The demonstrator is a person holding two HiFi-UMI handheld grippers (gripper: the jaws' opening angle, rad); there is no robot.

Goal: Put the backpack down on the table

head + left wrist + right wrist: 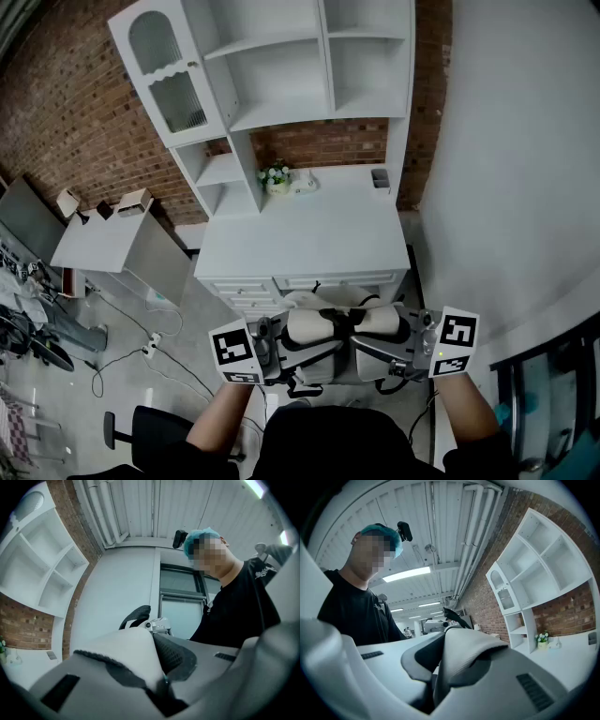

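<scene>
The backpack (338,324) hangs in front of me below the near edge of the white table (309,234); its cream shoulder straps with black mesh lining show between my two hands. My left gripper (284,353) is shut on the left strap (131,653), which fills the space between its grey jaws (159,688). On the other side my right gripper (386,353) is shut on the right strap (464,648), pinched between its jaws (431,686). Both grippers point roughly level toward each other. The backpack's body is hidden under the straps and my arms.
A white shelf hutch (281,66) stands at the back of the table, with a small flower pot (276,178) and a cup (380,178) on the top. Drawers (281,286) face me. A grey desk (103,244) and office chair (141,431) stand left; a white wall (516,169) is right.
</scene>
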